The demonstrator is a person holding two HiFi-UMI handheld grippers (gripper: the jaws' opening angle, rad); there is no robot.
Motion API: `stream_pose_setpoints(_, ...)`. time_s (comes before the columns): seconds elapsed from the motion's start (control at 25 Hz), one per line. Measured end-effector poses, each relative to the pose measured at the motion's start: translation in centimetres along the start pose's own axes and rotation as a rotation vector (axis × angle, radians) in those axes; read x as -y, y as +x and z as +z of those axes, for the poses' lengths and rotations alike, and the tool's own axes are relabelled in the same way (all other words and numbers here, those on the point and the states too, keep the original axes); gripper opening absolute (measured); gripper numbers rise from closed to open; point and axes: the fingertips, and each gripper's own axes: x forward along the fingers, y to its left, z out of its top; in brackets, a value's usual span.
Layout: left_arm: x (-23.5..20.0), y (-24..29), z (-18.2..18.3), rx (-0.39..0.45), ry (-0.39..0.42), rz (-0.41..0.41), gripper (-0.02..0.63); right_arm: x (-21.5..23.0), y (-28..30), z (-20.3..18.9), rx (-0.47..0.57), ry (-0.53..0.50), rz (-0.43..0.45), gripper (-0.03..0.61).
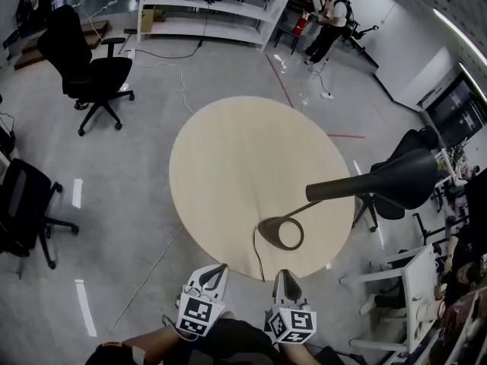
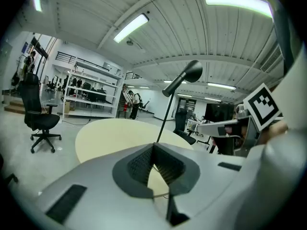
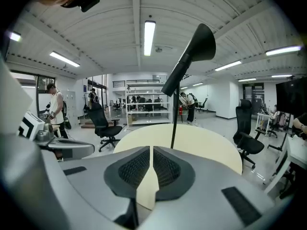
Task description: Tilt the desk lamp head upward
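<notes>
A black desk lamp stands on the round beige table (image 1: 228, 166). Its ring base (image 1: 281, 233) sits near the front right edge, and its cone head (image 1: 402, 179) reaches out to the right, past the table's rim. My left gripper (image 1: 216, 270) and right gripper (image 1: 283, 277) hover side by side just off the table's front edge, short of the base. Both are shut and hold nothing. In the left gripper view the lamp head (image 2: 190, 73) rises beyond the left gripper (image 2: 153, 147). In the right gripper view the lamp head (image 3: 197, 47) towers over the right gripper (image 3: 151, 150).
The lamp's cable (image 1: 256, 258) runs off the table's front edge between the grippers. Black office chairs (image 1: 87, 67) stand at left, another chair (image 1: 415, 147) and a white desk (image 1: 422, 291) at right. White shelves (image 1: 213, 6) and a person (image 1: 329, 21) are far behind.
</notes>
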Motion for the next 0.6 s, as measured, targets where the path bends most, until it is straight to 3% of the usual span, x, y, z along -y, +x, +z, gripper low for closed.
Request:
stream_pose_setpoints(0.32, 2.5, -1.6, 0.2, 0.046, 0.052, 0.041, 0.044, 1.1, -4.0, -1.5, 0.048, 0.002, 0.011, 0.035)
stream_pose_setpoints(0.48, 8.2, -2.2, -1.2, 0.038, 0.093, 0.050, 0.044, 3.9, -8.8, -4.2, 0.066, 0.022, 0.025, 0.035)
stream_pose_setpoints(0.6, 15.1, -3.4, -4.5, 0.005, 0.098, 0.052, 0.044, 6.5, -14.0, -6.8, 0.078, 0.014, 0.048, 0.035)
